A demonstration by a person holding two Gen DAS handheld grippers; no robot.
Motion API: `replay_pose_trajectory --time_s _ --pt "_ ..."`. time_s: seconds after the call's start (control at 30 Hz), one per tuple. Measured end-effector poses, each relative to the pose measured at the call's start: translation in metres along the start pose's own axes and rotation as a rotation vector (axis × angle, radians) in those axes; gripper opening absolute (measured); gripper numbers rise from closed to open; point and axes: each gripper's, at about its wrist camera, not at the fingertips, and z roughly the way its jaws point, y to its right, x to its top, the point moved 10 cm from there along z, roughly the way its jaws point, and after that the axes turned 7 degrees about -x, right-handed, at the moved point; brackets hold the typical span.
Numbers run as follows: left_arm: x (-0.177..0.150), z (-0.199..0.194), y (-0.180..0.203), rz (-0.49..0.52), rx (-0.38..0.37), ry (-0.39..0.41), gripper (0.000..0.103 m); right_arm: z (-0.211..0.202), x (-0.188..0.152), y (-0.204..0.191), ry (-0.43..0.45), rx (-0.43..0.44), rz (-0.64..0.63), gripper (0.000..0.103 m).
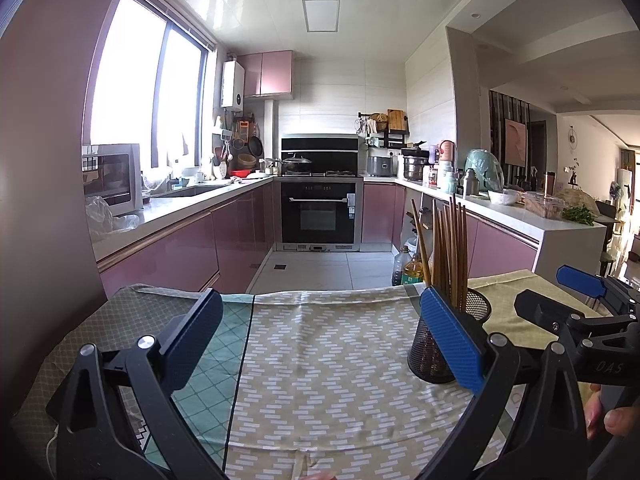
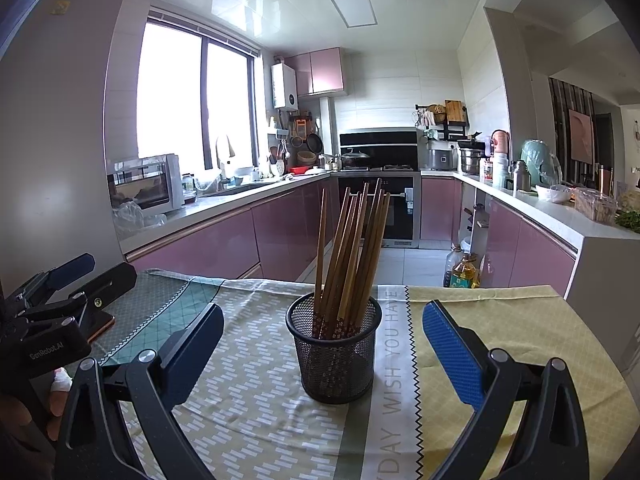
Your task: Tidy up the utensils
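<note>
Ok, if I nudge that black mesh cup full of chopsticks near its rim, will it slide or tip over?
The black wire-mesh cup looks light, and the long wooden chopsticks stand far above its rim, leaning right, so it is probably top-heavy and apt to tip. The patterned tablecloth under it may bunch rather than let it slide. The chopsticks sit loose and would likely rattle or shift.

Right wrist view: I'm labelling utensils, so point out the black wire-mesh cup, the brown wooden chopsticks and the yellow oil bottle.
black wire-mesh cup [image 2: 336,364]: right wrist view, front wall.
brown wooden chopsticks [image 2: 352,248]: right wrist view, mid-shafts.
yellow oil bottle [image 2: 464,274]: right wrist view, body.
</note>
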Motion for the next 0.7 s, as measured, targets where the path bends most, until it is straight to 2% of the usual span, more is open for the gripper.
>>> replay_pose_trajectory --time_s 0.7 --pt "0.0007 -0.002 -0.0003 0.0 -0.002 -0.001 0.098 0.0002 -0.001 -0.0008 -0.003 -0.001 0.005 0.097"
